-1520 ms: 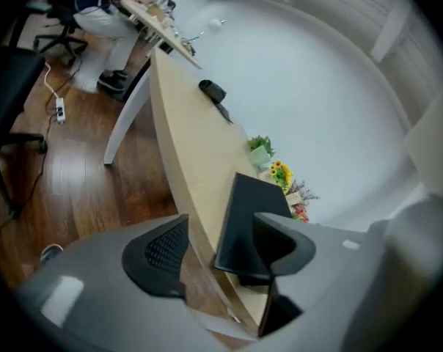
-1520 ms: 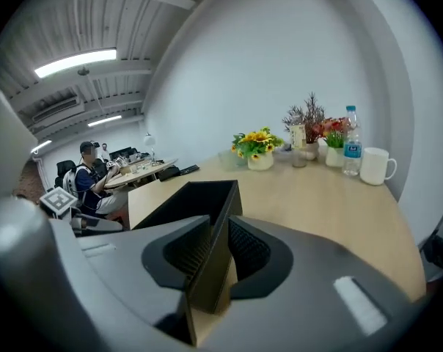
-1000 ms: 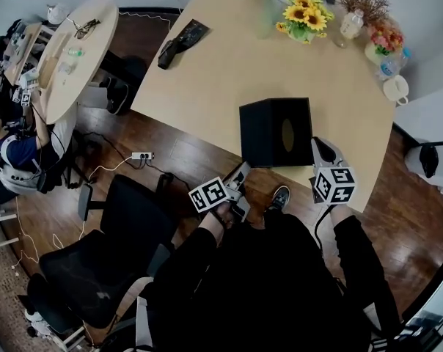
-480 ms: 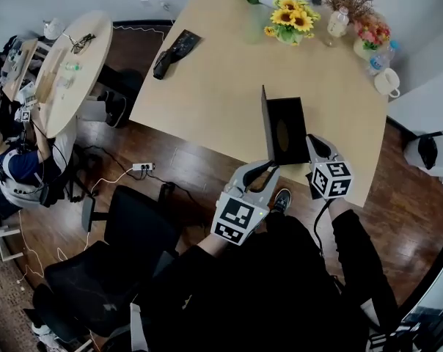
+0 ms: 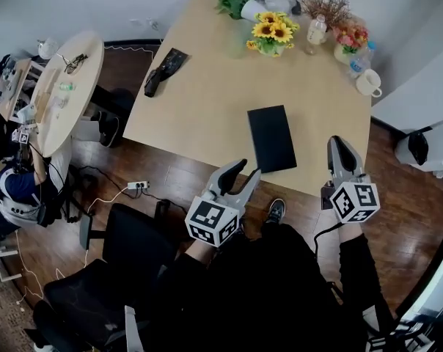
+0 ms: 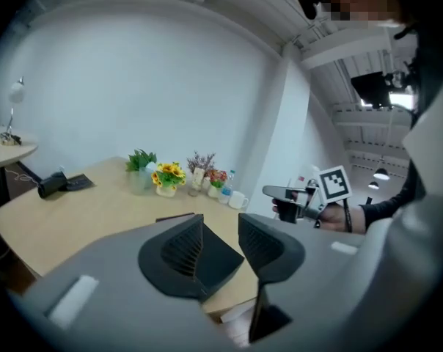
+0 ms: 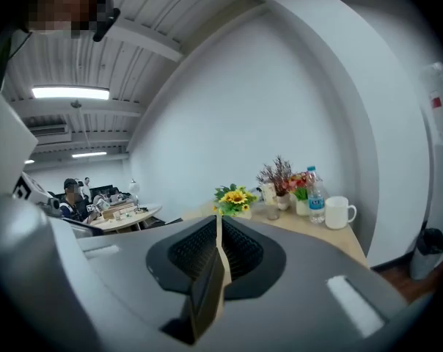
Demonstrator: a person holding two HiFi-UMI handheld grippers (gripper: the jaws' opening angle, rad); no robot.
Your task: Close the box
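The black box [image 5: 271, 138] lies flat and closed on the wooden table [image 5: 207, 108], near its front edge. My left gripper [image 5: 247, 169] hovers off the table's edge, just left of and below the box; its jaws are opening with nothing between them. In the left gripper view the left gripper [image 6: 220, 233] looks over the box [image 6: 221, 261], a gap showing between its ribbed pads. My right gripper [image 5: 337, 144] is right of the box, apart from it, jaws together. In the right gripper view the right gripper [image 7: 218, 237] shows its pads meeting on nothing.
Sunflowers [image 5: 269, 31], other vases, a bottle and a white mug [image 5: 368, 83] stand along the table's far end. A black device [image 5: 163, 69] lies at the table's left edge. A round table [image 5: 60, 79], a seated person [image 5: 16, 185] and an office chair [image 5: 126, 248] are at the left.
The box stood with its lid raised a second ago, then half shut; now it lies flat and closed. Both grippers have drawn back from it, the right one to the right.
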